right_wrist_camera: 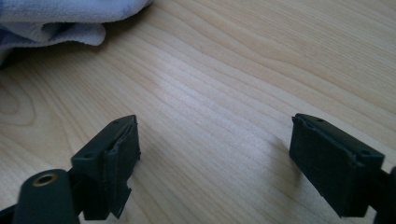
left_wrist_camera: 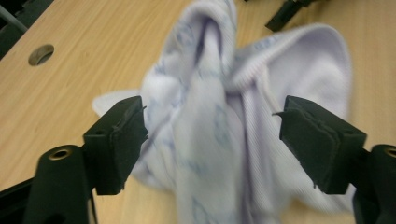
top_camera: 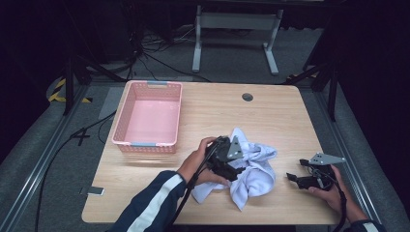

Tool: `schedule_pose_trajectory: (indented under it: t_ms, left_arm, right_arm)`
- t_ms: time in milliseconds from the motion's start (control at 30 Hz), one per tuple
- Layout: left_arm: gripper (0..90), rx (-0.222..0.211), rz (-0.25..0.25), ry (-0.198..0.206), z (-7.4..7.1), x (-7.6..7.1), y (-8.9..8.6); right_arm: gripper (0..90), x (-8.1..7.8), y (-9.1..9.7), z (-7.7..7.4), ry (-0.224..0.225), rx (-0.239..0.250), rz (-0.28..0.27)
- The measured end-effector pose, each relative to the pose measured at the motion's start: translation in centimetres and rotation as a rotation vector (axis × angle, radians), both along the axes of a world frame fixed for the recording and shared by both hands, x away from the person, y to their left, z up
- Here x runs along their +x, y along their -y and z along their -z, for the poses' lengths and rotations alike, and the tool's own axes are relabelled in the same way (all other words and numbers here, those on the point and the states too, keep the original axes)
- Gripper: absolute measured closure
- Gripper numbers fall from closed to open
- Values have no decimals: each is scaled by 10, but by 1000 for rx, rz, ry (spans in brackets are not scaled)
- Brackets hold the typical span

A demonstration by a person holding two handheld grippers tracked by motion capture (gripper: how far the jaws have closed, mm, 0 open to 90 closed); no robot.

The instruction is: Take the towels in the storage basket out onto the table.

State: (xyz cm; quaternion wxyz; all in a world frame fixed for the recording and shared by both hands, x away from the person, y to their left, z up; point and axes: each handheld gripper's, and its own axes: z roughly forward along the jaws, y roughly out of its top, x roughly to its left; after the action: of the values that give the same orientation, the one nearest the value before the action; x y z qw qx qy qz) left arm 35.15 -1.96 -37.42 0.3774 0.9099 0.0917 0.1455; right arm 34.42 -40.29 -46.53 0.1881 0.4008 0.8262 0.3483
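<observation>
Black jaws on your left gripper (left_wrist_camera: 212, 140) stand wide apart, and the soft cloth (left_wrist_camera: 224, 126) sits in the gap between them. The pads (left_wrist_camera: 123, 140) do not press on it, so nothing is being held. From above, your left gripper (top_camera: 231, 162) sits on the left side of the cloth (top_camera: 251, 174), with your left hand (top_camera: 198, 162) wrapped around it and your striped sleeve (top_camera: 150, 205) coming up from the bottom edge.

The cloth is pale purple and white, all bunched up in a heap, with one fold poking up in the middle. It lies on the wooden table (top_camera: 212, 106), near your edge and a bit right of the middle.

Your right gripper (top_camera: 297, 179) is off to the right of the cloth, near it but not touching. Your right hand (top_camera: 329, 191) holds it low over the table. Its jaws are spread wide too, and between its pads (right_wrist_camera: 116, 163) there is only bare wood. The edge of the cloth (right_wrist_camera: 60, 21) peeks in at the top left corner of the right gripper view.

Farther back on the left of the table stands a pink basket (top_camera: 148, 87) with holes in its walls, well apart from the cloth. A small round hole (top_camera: 247, 97) sits in the table near the far edge
</observation>
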Motion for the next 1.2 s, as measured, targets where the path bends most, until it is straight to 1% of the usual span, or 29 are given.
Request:
schedule_pose_trajectory:
  t_ms: [67, 100, 133, 167, 200, 267, 300, 333, 367, 400, 433, 467, 500, 533, 600, 633, 700, 733, 767, 800, 833, 867, 900, 933, 1000, 1033, 1100, 1167, 1200]
  left_arm:
    - [281, -10, -28, -25, 13, -7, -14]
    - [304, -1, -64, -74, 32, -11, -26]
    - [302, -1, -64, -74, 32, -11, -26]
    - [302, -7, -81, -103, 44, -15, -33]
    - [301, 4, -94, -123, 54, -16, -37]
    - [297, 30, -111, -143, 67, -17, -42]
    - [293, 46, -129, -164, 75, -17, -46]
    - [281, 50, -145, -173, 80, -16, -47]
    - [263, 56, -153, -170, 85, -15, -48]
    - [247, 48, -163, -180, 90, -12, -49]
    - [242, 48, -163, -180, 90, -12, -49]
    - [223, 21, -179, -198, 93, -8, -49]
    - [221, 21, -179, -198, 93, -8, -49]
    - [223, 2, -204, -217, 95, -5, -49]
    - [228, -27, -201, -209, 97, -1, -48]
    - [238, -27, -201, -209, 97, -1, -48]
    - [276, -38, -196, -204, 97, 1, -47]
    - [336, -43, -194, -204, 96, 1, -47]
    - [425, -43, -194, -204, 96, 1, -47]
    - [478, -43, -190, -202, 95, 1, -47]
    - [558, -41, -180, -199, 94, 2, -48]
    - [558, -32, -181, -191, 93, 2, -48]
    - [732, -2, -181, -159, 91, 1, -51]
    - [766, 6, -181, -146, 89, 1, -53]
    - [798, -5, -187, -143, 85, 1, -56]
    - [798, -33, -194, -141, 81, 1, -60]
    - [803, -58, -217, -115, 71, 1, -68]
    - [804, -112, -248, -108, 62, 0, -79]
    - [804, -124, -260, -97, 58, 0, -85]
  right_arm:
    - [259, -2, -2, -3, -15, -11, -15]
    - [271, -5, -6, -8, -11, 2, -43]
    - [271, -5, -6, -8, -11, 2, -43]
    - [280, -7, -9, -11, -6, 29, -53]
    - [283, -11, -13, -17, 18, 79, -79]
    - [277, -19, -23, -28, 40, 142, -126]
    - [276, -23, -30, -34, 50, 178, -156]
    - [267, -29, -44, -41, 58, 199, -200]
    - [257, -32, -54, -44, 74, 187, -232]
    - [250, -34, -64, -46, 75, 182, -260]
    - [246, -35, -78, -46, 77, 164, -282]
    - [237, -34, -86, -44, 72, 130, -286]
    - [239, -31, -92, -40, 68, 111, -298]
    - [260, -27, -96, -36, 61, 85, -293]
    - [297, -17, -99, -28, 47, 27, -262]
    - [367, -13, -99, -26, 46, 18, -257]
    - [499, -6, -98, -24, 74, -20, -257]
    - [588, -2, -97, -24, 73, -12, -261]
    - [588, -2, -97, -24, 73, -12, -261]
    - [696, 1, -96, -25, 90, -50, -266]
    - [696, 1, -96, -25, 90, -50, -266]
    - [717, 2, -96, -25, 98, -67, -268]
    - [752, 2, -91, -27, 118, -78, -260]
    - [757, 2, -88, -29, 132, -77, -253]
    - [760, 2, -85, -32, 141, -64, -244]
    - [763, 1, -81, -36, 157, -56, -237]
    - [776, 0, -70, -44, 191, -50, -200]
    - [779, 0, -59, -51, 234, -51, -150]
    - [779, 1, -51, -55, 236, -23, -120]
